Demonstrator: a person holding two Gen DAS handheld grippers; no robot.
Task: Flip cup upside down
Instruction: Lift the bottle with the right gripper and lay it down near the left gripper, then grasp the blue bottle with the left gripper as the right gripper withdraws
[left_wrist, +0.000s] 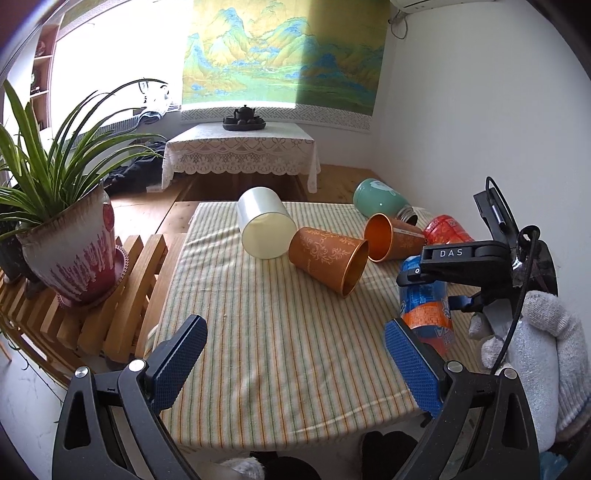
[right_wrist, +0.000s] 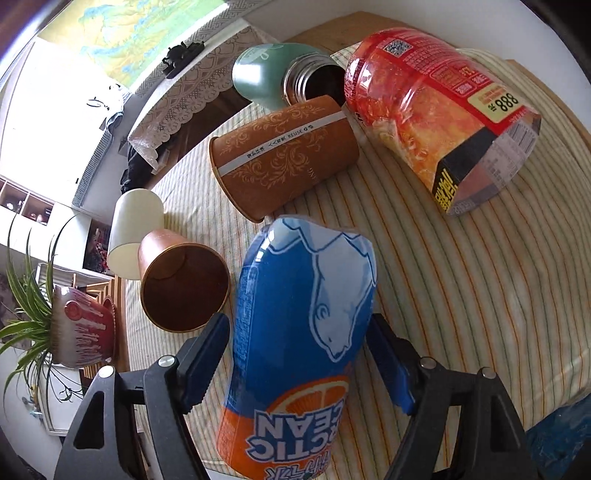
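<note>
A blue and orange cup with a polar bear print sits between the pads of my right gripper, which is shut on it. In the left wrist view this cup is held nearly upright over the right side of the striped cloth, under the right gripper. My left gripper stands open above the cloth's near middle, holding nothing. On their sides on the cloth lie a white cup, two orange patterned cups, a red printed cup and a green flask.
A potted plant stands on a slatted wooden rack left of the table. A gloved hand holds the right gripper. Beyond is a low table with a lace cloth and a tea set.
</note>
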